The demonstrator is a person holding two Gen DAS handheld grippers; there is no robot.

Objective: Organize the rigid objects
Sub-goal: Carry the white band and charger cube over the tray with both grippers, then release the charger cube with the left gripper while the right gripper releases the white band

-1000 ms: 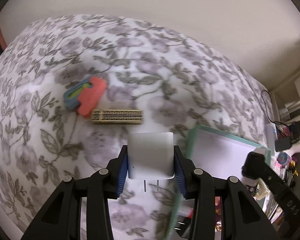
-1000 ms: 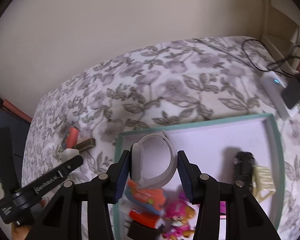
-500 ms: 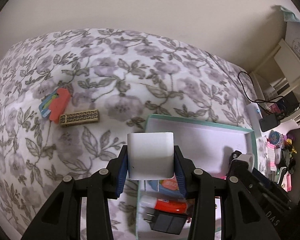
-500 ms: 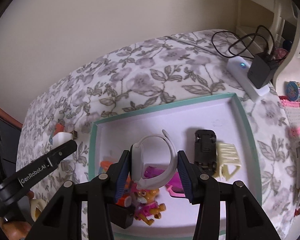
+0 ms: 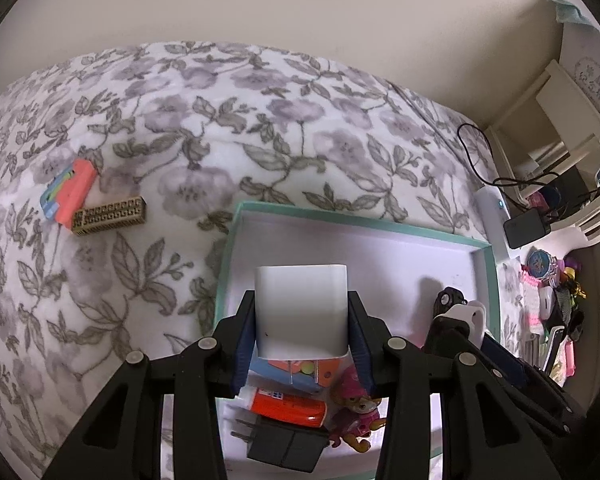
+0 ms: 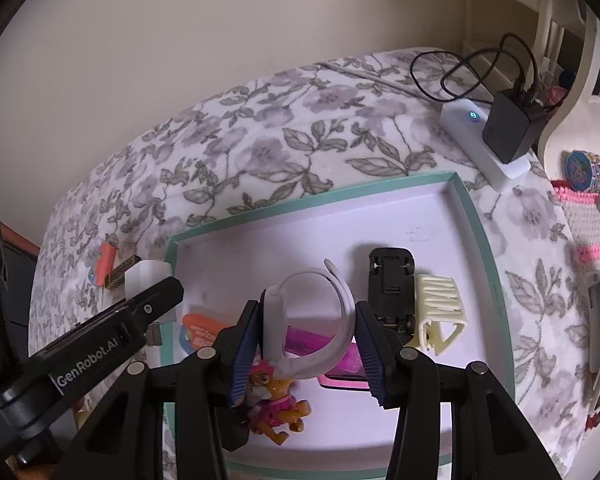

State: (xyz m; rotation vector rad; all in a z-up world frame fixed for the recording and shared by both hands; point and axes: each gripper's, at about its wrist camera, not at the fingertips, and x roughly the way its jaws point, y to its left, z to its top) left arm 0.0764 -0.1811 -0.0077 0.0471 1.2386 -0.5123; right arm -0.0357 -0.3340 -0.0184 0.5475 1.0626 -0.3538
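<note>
Right wrist view carries the one clear piece of writing: "GenRobot.AI" in white along the black arm of the left claw (image 6: 154,286) at 9 o'clock. That claw is clamped on a white charger block (image 5: 301,312), its blue pads pressed to both sides, and holds it above the near-left part of the tray (image 5: 356,222). On the flowered bedspread (image 5: 220,120) at 10 o'clock of the left view lie a coral and blue toy (image 5: 69,192) and, touching it, a gold patterned block (image 5: 109,221).

The tray, teal-rimmed with a pale lilac floor, holds, from left to right in the right view, an orange tube (image 6: 199,326) with small print too fine to read, a pup figure in pink (image 6: 278,416), a pink case (image 6: 340,364), a black toy car (image 6: 392,286) lying belly up and a cream hair clip (image 6: 438,312) touching the car's side. A black plug adapter (image 5: 286,446) shows only in the left view, at 6 o'clock.

Centred in the right view, the right claw (image 6: 309,354) grips a grey-white wristband (image 6: 312,320) between its pads, above the tray's middle. At 2 o'clock a white power strip (image 6: 482,142) with a lit blue dot carries a black adapter (image 6: 510,124).
</note>
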